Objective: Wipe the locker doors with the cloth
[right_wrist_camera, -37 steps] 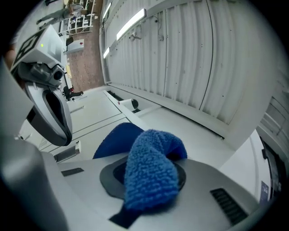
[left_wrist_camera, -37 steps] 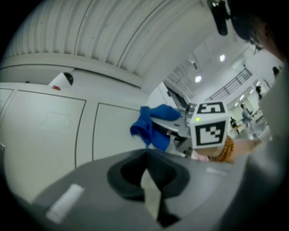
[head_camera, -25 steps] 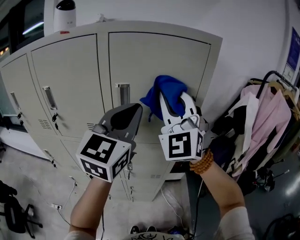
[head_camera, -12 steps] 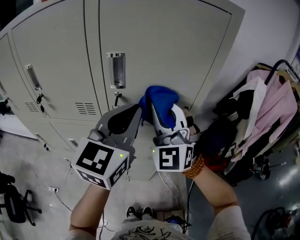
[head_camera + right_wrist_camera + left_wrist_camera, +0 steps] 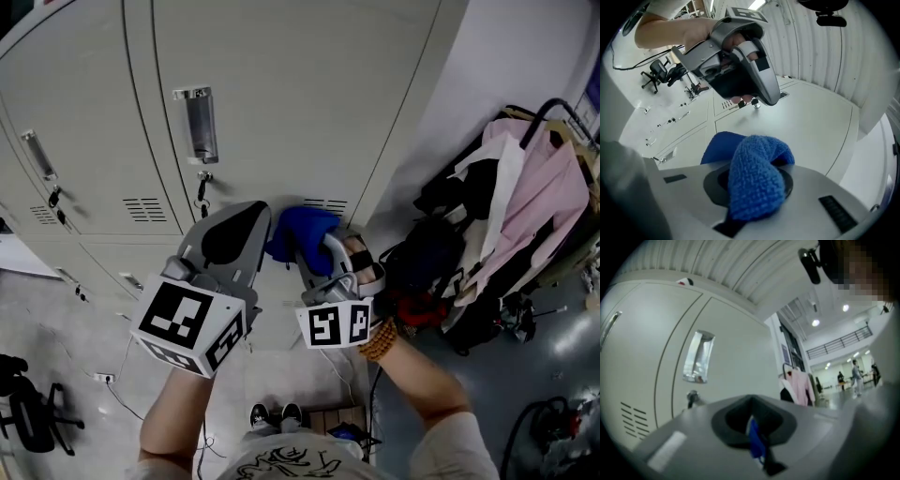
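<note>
Two tools, one blue cloth (image 5: pixel 298 230) and a bank of grey lockers fill my feed. On the lockers I count two upper locker doors (image 5: pixel 281 94) in plain sight. Each has one metal handle, the nearer handle (image 5: pixel 195 124) with a key hanging below it and the other handle (image 5: pixel 36 155) off to the left. More doors sit beneath them.

The lockers stand on a pale floor (image 5: pixel 56 337) with a white wall (image 5: pixel 478 56) to their right. Beside that wall a rack carries a pink garment (image 5: pixel 525 187) and some dark ones. One office chair (image 5: pixel 23 412) shows at the lower left.

The right tool (image 5: pixel 311 246) is clamped on the cloth, which bulges out over its tips. The cloth lies against the right-hand upper door, low down and just under the vent slots (image 5: pixel 323 202). The left tool (image 5: pixel 251 220) has its jaws together and grips nothing I can name. It points at the same door, just left of the cloth and below the key.
</note>
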Motion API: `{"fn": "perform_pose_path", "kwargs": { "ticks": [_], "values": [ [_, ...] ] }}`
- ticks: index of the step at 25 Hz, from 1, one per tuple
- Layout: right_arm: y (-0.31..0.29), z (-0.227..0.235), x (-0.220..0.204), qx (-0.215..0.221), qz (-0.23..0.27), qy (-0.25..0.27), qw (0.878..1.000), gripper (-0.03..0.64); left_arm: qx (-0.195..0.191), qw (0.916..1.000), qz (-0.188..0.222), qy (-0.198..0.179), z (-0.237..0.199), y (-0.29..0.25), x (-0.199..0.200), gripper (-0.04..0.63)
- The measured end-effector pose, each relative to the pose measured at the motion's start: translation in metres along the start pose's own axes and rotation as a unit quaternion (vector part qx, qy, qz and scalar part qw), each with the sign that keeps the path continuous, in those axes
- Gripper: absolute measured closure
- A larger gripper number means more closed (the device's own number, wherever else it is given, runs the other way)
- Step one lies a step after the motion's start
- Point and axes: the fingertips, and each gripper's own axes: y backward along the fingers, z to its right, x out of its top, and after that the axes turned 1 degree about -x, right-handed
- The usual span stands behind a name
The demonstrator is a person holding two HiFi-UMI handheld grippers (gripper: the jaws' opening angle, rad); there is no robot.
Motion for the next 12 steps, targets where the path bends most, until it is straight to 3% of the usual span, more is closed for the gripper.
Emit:
{"fn": "perform_pose_path", "kwargs": {
  "ticks": [5,12],
  "values": [
    [0.013,0.035,-0.01,-0.016,-0.016,-0.001,1.0,0.594,-0.011,0.9998,0.012,-0.008,0.011,-0.008,0.014,0.594],
    [0.014,0.125,0.033,-0.07,0.016,0.036,0.997,0.594,-0.016,0.9989,0.023,-0.037,0.018,-0.014,0.04,0.594]
  ]
}}
